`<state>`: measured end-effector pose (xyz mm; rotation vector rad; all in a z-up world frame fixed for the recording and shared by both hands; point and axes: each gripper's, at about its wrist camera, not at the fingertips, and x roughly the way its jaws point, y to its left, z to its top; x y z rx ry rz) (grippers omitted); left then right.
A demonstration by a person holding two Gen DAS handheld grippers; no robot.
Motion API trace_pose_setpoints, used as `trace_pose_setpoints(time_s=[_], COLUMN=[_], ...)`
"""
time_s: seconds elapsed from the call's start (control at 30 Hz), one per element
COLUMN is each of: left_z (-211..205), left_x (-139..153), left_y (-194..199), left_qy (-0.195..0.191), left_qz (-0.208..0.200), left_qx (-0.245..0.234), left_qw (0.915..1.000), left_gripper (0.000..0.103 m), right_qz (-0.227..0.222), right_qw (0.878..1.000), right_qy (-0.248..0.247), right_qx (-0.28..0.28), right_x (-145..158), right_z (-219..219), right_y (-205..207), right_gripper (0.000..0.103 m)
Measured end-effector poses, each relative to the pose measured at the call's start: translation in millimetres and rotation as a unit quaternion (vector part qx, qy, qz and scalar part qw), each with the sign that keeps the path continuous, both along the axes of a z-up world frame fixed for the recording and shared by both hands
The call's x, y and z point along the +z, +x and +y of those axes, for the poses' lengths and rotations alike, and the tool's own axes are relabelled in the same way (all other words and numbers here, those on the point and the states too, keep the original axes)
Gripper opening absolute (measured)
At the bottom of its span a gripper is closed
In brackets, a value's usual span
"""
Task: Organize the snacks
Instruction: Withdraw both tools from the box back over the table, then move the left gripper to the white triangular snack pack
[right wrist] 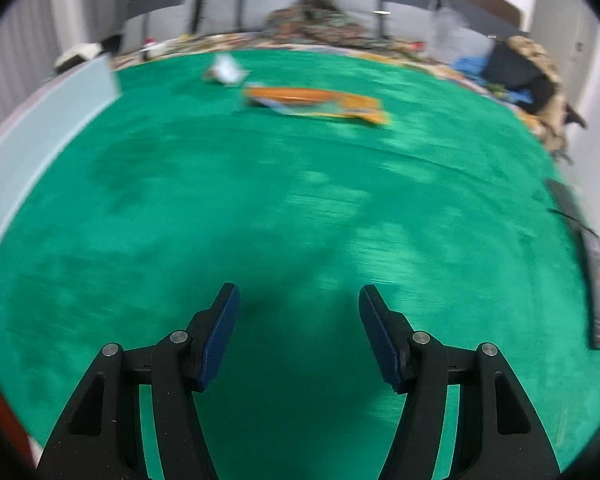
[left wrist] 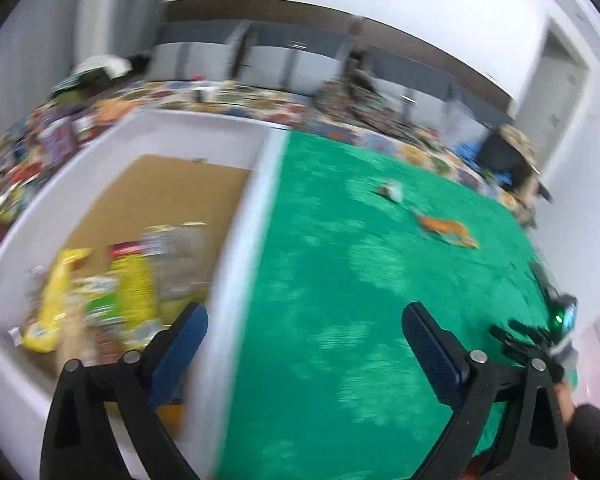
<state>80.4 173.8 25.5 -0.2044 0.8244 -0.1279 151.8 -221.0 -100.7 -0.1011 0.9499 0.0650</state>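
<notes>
Snack packets (left wrist: pixel 100 292) already fill the white box (left wrist: pixel 236 280); an orange packet (right wrist: pixel 320 106) and a small white one (right wrist: pixel 224 70) remain on the green cloth (right wrist: pixel 260 208). Left gripper (left wrist: pixel 304 328) gapes wide, right gripper (right wrist: pixel 300 308) partly spread, both empty.

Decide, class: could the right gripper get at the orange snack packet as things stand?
Probably yes: the right gripper is open and empty, and only bare green cloth lies between it and the orange snack packet.
</notes>
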Motion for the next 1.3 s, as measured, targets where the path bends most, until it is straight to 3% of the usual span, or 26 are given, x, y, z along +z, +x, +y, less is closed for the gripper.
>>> trace_pose_setpoints(time_s=[0.13, 0.27, 0.4, 0.6, 0.73, 0.97, 1.17, 1.3], left_z=[-70, -114, -140, -151, -149, -148, -190, -208], left_x=[-19, -50, -82, -111, -111, -111, -114, -115], left_y=[18, 31, 40, 66, 102, 219, 310, 353], left_qy=[0.043, 0.07, 0.077, 0.08, 0.072, 0.06, 0.103, 0.098], left_qz=[0.022, 0.059, 0.097, 0.132, 0.124, 0.088, 0.067, 0.047], left_qx=[-0.067, -0.1, -0.117, -0.107, -0.088, -0.028, -0.055, -0.058], left_qw=[0.9966, 0.9908, 0.9853, 0.9822, 0.9857, 0.9939, 0.9909, 0.9924], left_gripper=[0.098, 0.098, 0.098, 0.098, 0.098, 0.098, 0.098, 0.098], right_qz=[-0.009, -0.024, -0.016, -0.014, -0.014, -0.013, -0.012, -0.012], right_qw=[0.999, 0.999, 0.998, 0.998, 0.998, 0.998, 0.998, 0.998], right_qy=[-0.017, 0.001, 0.027, 0.025, 0.025, 0.027, 0.03, 0.029], right_qx=[-0.029, -0.042, -0.053, -0.053, -0.053, -0.052, -0.048, -0.048], right_x=[-4, -5, -6, -7, -8, -8, -8, -8], right_z=[-29, -48, -54, -54, -54, -54, -55, -54], right_y=[1, -1, 0, -2, -2, -2, -2, -2], right_gripper=[0.066, 0.07, 0.078, 0.081, 0.082, 0.083, 0.085, 0.085])
